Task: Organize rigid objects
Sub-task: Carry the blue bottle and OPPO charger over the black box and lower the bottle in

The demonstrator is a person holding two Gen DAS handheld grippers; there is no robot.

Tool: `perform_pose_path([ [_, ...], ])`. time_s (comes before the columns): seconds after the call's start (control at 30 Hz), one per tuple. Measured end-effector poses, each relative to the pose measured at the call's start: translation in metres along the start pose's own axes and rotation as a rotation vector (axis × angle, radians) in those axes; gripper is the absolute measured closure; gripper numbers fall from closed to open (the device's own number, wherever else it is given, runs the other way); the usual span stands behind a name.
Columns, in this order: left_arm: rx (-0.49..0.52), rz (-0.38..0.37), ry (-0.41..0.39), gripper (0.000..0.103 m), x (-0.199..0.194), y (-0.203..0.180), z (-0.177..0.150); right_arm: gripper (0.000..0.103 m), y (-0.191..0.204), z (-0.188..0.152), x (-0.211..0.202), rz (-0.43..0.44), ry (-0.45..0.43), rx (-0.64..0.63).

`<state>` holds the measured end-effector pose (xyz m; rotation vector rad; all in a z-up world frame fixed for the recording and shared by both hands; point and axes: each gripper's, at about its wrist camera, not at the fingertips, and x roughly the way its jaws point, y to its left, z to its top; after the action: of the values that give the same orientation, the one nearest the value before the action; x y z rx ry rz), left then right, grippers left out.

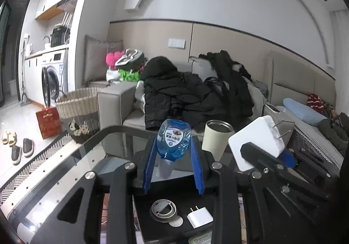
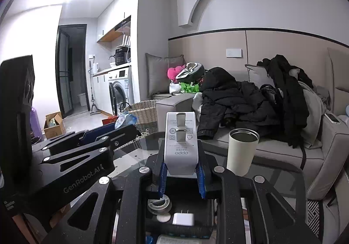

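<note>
We hold a blue bottle (image 1: pixel 173 142) in our left gripper (image 1: pixel 173 152), its ribbed blue fingers (image 1: pixel 150 167) pressed on both sides of the faceted, clear-plastic body above the glass table (image 1: pixel 65 169). Only the left wrist view shows the bottle's white shield-shaped label with an eye printed on it; the small text there is too fine to read. From the right wrist view the same bottle (image 2: pixel 126 121) is just a crumpled blue sliver past the left gripper's black arm (image 2: pixel 87 152).

Our right gripper (image 2: pixel 182 171) is clamped on a white charger (image 2: pixel 181 141), a smooth rectangular block held upright above the table. The right wrist view shows its printed face, two folded flat metal prongs and the brand lettering upside down. The left wrist view shows the charger (image 1: pixel 257 141) tilted, with thin pins sticking out of its far end, and its lower part hidden by the right gripper's black finger.

A cream cylindrical tumbler (image 2: pixel 242 150) with a dark metallic inside stands open on the table just to the right of the charger. Below the grippers, on a dark box lid (image 1: pixel 181 207), lie a small white plug adapter (image 1: pixel 199 216) and a grey metal ring (image 1: pixel 163 210); the right view cuts the ring partly behind the fingers.
</note>
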<state>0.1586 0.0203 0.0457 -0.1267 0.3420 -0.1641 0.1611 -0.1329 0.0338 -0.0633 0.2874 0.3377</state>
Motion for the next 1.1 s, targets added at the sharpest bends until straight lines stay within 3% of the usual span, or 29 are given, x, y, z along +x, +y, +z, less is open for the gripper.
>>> perform_pose_path([
  [0.27,0.022,0.009,0.082,0.074,0.017,0.004,-0.010,0.081,-0.010,-0.009,0.022,-0.026,0.061,0.015],
  [0.43,0.026,0.032,0.251,0.074,0.046,0.003,-0.023,0.081,-0.017,-0.016,0.038,-0.039,0.110,0.024],
  [0.6,0.028,0.024,0.399,0.074,0.071,-0.001,-0.041,0.081,-0.027,-0.035,0.070,-0.037,0.277,0.037],
  [0.73,0.056,0.021,0.470,0.074,0.080,-0.008,-0.052,0.081,-0.034,-0.051,0.091,-0.024,0.394,0.051],
  [1.1,0.048,-0.002,0.635,0.074,0.097,-0.007,-0.073,0.081,-0.027,-0.077,0.112,0.038,0.585,0.042],
])
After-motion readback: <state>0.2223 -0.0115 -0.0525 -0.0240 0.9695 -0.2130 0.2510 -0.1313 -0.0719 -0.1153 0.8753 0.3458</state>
